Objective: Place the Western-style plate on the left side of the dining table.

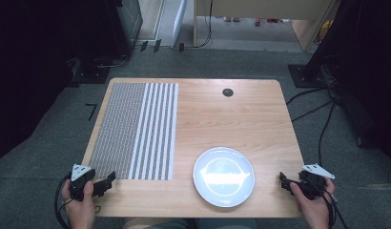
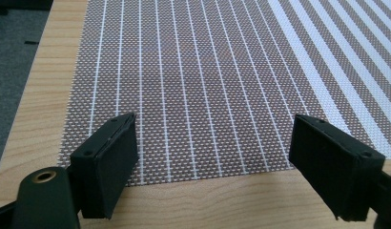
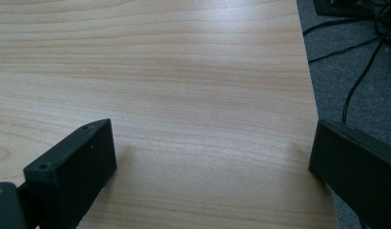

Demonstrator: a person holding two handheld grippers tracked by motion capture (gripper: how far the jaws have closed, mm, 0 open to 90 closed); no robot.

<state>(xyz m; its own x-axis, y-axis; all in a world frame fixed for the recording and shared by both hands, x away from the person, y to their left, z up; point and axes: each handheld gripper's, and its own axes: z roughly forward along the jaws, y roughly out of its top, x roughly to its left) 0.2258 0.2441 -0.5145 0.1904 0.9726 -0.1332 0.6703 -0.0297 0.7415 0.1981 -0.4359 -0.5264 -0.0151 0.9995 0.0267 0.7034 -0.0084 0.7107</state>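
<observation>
High view: one light wooden table (image 1: pixel 231 119) carries one grey-brown woven placemat with white stripes (image 1: pixel 136 131) on its left half and one round white plate (image 1: pixel 224 176) near the front edge. No writing is legible. Left gripper (image 1: pixel 108 181) and right gripper (image 1: pixel 282 181) sit at the front corners.

Left gripper view: jaws wide apart, empty, over the placemat's near edge.

Right gripper view: jaws wide apart, empty, over bare wood.

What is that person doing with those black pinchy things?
Nothing is being held yet. A person holds the left gripper open at the near edge of the striped placemat, and the right gripper open over bare wood at the table's right edge. A white plate sits empty between them.
</observation>
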